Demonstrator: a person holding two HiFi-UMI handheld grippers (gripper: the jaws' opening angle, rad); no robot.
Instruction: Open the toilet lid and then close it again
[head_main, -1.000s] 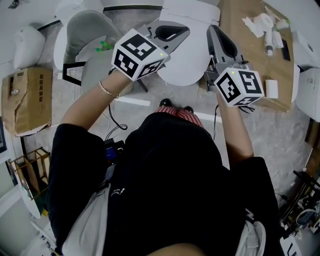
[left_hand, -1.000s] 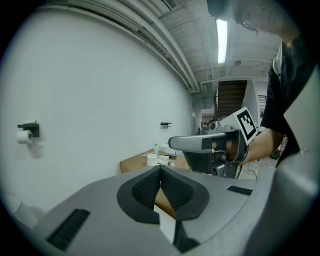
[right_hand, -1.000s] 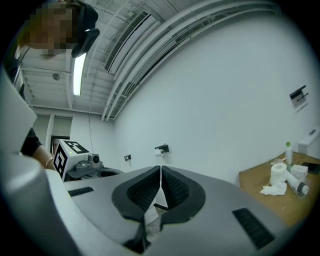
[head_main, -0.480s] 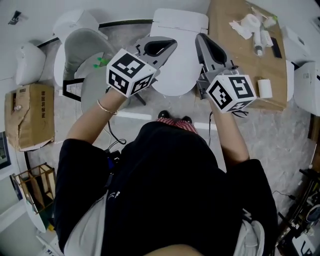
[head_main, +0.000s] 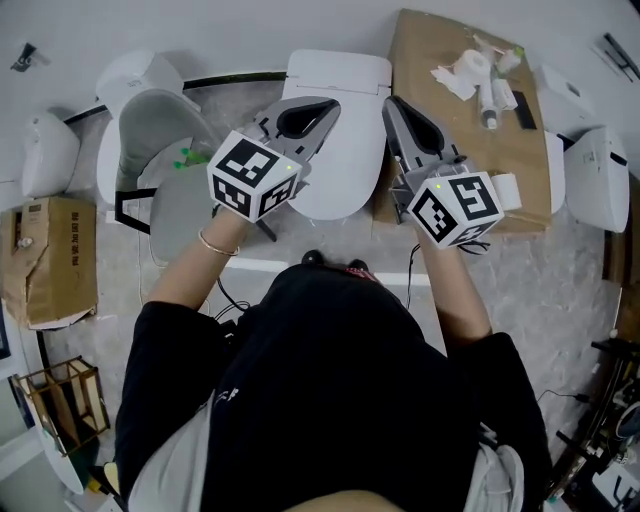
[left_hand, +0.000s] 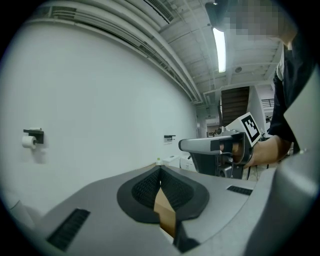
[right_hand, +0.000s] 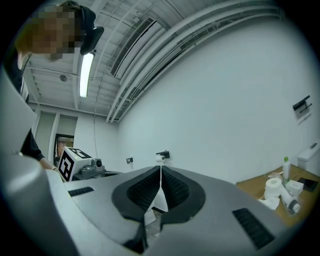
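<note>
Toilet lid (head_main: 348, 165): down, flat on the white toilet (head_main: 338, 72), at 12 o'clock from the person (head_main: 340, 400) in the head view. Its white oval shows between the two grippers.

Left gripper (head_main: 333, 103): over the lid's 9 o'clock edge, pointing toward 1 o'clock. In the left gripper view the left gripper (left_hand: 160, 169) has its jaws clenched, pads meeting at the tip, nothing between them.

Right gripper (head_main: 389, 101): over the lid's 3 o'clock edge, pointing toward 11 o'clock. In the right gripper view the right gripper (right_hand: 160, 168) is likewise clenched tip to tip and empty. Cannot tell whether either gripper touches the lid. Both gripper cameras look at a white wall (left_hand: 100, 100), not at the lid.

Surroundings, head view:
- Cardboard sheet (head_main: 440, 130) just beside the toilet at 1 to 2 o'clock; a bottle (head_main: 488, 100) and crumpled tissue (head_main: 455, 75) lie on its far end.
- Second toilet (head_main: 150, 110) at 10 o'clock, its seat raised.
- Cardboard box (head_main: 50, 250) at 9 o'clock, on the floor.
- Wooden crate (head_main: 60, 400) at 8 o'clock.
- More white toilet units (head_main: 600, 180) at 3 o'clock.

Gripper views: roll holder (left_hand: 31, 139) on the wall at 9 o'clock in the left gripper view; ceiling light (left_hand: 219, 47) at 1 o'clock.
</note>
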